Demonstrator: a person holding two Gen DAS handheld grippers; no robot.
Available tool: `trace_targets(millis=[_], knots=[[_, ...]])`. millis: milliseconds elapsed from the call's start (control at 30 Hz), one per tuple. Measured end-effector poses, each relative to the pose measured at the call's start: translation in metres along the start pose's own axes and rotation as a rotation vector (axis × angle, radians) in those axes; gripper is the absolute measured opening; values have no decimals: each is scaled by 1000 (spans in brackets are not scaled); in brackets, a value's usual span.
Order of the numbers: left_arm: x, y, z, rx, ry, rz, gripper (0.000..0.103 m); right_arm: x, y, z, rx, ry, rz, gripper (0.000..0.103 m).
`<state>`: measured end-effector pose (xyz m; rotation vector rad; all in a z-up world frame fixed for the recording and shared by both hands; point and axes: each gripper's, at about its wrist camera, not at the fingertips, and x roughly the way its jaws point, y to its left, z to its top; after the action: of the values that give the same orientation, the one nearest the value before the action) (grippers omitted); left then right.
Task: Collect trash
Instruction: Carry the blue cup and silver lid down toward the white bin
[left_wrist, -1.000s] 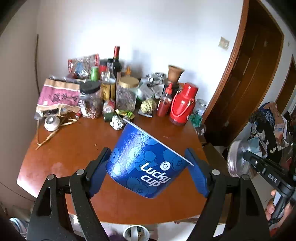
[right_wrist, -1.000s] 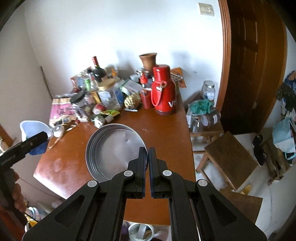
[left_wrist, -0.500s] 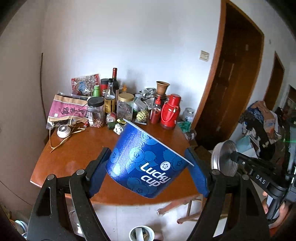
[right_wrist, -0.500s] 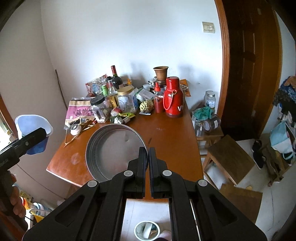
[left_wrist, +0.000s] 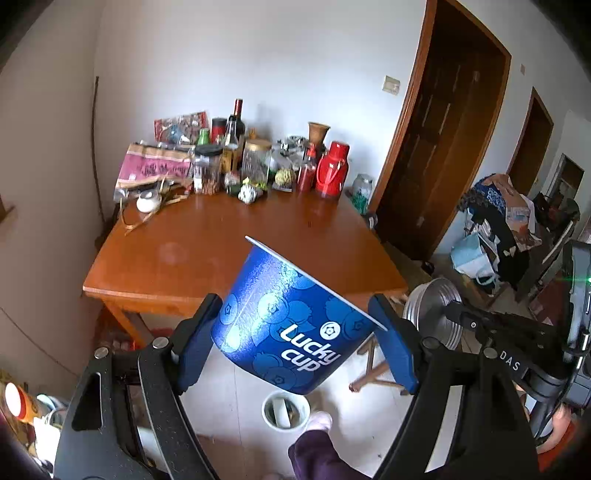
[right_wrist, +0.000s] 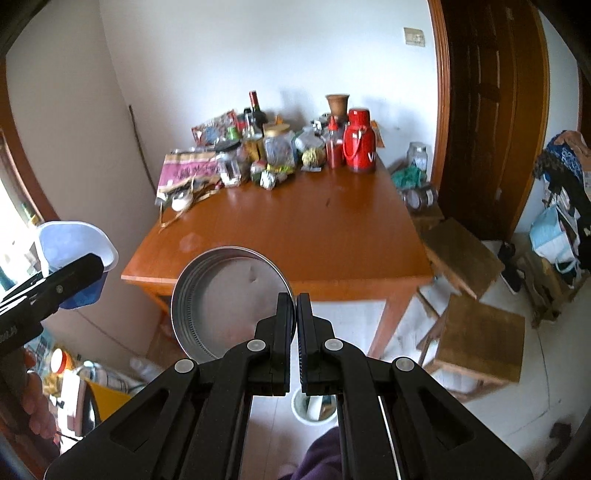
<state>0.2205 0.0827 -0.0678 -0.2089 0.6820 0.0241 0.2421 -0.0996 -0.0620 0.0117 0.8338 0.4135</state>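
Observation:
My left gripper (left_wrist: 295, 339) is shut on a blue "Lucky cup" paper cup (left_wrist: 291, 325), held tilted in the air in front of the table's near edge. The cup also shows at the left of the right wrist view (right_wrist: 74, 254). My right gripper (right_wrist: 296, 306) is shut on the rim of a round silver metal lid (right_wrist: 229, 299), held upright; the lid also shows in the left wrist view (left_wrist: 432, 314). A small white bin (left_wrist: 286, 410) with trash in it stands on the floor below both grippers; it shows in the right wrist view too (right_wrist: 314, 406).
The wooden table (left_wrist: 221, 251) carries jars, bottles, a red thermos (left_wrist: 332, 170) and packets along the wall. Wooden stools (right_wrist: 476, 332) stand to the right of the table. A dark door (left_wrist: 443, 147) and a clothes-covered chair (left_wrist: 509, 221) are at the right.
Both grippers have pulled back from the table and away from it, each still holding its object. The floor and the white bin have come into fuller view below.

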Motion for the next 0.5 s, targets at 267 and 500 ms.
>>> trace_targets(millis=[267,500], knots=[[6,8,-32,-32,78,6,80,9,-2,-25,5,73,-10,3],[49,9,-67,-73,186,49,80,51,-20,-41,-6,153,-6,3]])
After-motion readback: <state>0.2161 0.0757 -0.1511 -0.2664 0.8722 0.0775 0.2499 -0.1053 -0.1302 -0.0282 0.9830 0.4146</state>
